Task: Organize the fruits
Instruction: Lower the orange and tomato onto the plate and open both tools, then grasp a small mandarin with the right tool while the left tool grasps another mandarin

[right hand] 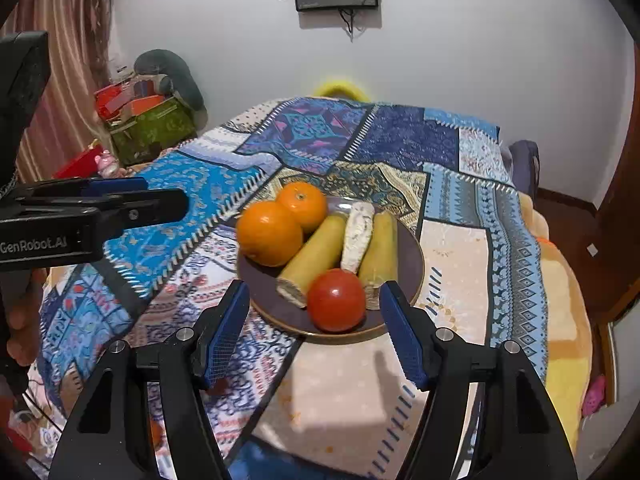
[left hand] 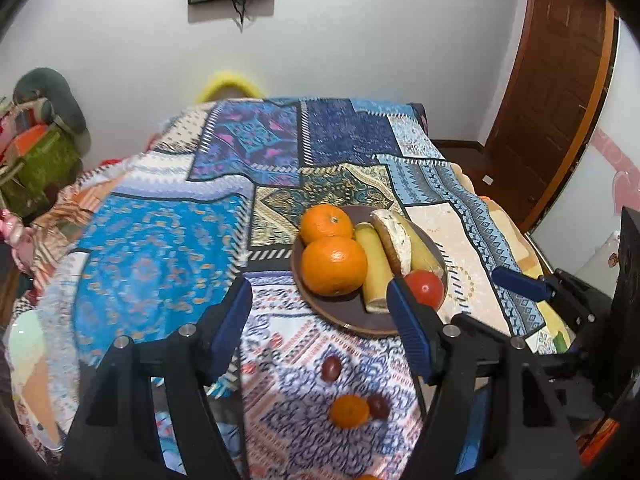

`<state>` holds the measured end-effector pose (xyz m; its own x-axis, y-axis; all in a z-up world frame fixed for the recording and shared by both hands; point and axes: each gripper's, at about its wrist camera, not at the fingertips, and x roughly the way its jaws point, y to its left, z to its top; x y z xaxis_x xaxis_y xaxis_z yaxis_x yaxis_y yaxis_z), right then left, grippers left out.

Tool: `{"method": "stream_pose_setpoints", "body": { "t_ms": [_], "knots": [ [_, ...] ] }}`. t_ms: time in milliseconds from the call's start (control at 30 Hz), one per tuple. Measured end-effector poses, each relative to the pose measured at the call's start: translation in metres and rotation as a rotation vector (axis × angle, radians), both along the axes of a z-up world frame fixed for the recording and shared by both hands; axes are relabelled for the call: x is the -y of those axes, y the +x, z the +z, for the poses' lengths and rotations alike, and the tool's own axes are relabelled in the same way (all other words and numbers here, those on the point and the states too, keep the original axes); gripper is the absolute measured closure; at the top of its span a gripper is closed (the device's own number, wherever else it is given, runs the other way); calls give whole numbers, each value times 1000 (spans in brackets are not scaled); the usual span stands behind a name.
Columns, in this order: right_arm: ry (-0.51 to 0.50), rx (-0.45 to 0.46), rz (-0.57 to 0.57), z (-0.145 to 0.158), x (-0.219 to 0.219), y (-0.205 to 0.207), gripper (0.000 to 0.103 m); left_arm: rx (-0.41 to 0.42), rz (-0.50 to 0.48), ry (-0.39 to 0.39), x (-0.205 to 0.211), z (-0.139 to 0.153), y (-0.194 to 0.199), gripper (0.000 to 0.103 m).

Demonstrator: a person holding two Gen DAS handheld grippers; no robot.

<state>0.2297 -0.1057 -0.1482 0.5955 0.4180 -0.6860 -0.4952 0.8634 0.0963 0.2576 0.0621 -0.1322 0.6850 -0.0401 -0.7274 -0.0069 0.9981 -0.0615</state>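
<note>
A brown plate (left hand: 360, 318) (right hand: 412, 256) on the patchwork cloth holds two oranges (left hand: 333, 265) (right hand: 269, 233), two yellow bananas (left hand: 374, 268) (right hand: 314, 250), a whitish peeled piece (left hand: 394, 240) (right hand: 357, 236) and a red tomato (left hand: 426, 288) (right hand: 337, 300). Loose on the cloth in front of the plate lie a small orange (left hand: 349, 411) and two dark grapes (left hand: 331, 368). My left gripper (left hand: 318, 322) is open and empty above the loose fruit. My right gripper (right hand: 314, 326) is open and empty, just short of the tomato.
The cloth-covered table (left hand: 160, 240) drops off at its right edge. A green box of clutter (right hand: 150, 128) stands at the far left. A wooden door (left hand: 560, 92) is at the right. The left gripper's body (right hand: 80, 216) shows at the left of the right wrist view.
</note>
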Motion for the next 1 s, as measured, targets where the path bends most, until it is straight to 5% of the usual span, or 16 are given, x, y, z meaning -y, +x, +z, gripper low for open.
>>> {"method": "stream_pose_setpoints", "body": {
  "t_ms": [267, 600, 800, 1000],
  "knots": [
    [-11, -11, 45, 5, -16, -29, 34, 15, 34, 6, -21, 6, -48, 30],
    [-83, -108, 160, -30, -62, -47, 34, -22, 49, 34, -41, -20, -82, 30],
    [-158, -168, 190, -57, -86, -44, 55, -56, 54, 28, -57, -38, -92, 30],
    [-232, -171, 181, -69, -102, -38, 56, -83, 50, -11, -75, -56, -99, 30]
  ]
}}
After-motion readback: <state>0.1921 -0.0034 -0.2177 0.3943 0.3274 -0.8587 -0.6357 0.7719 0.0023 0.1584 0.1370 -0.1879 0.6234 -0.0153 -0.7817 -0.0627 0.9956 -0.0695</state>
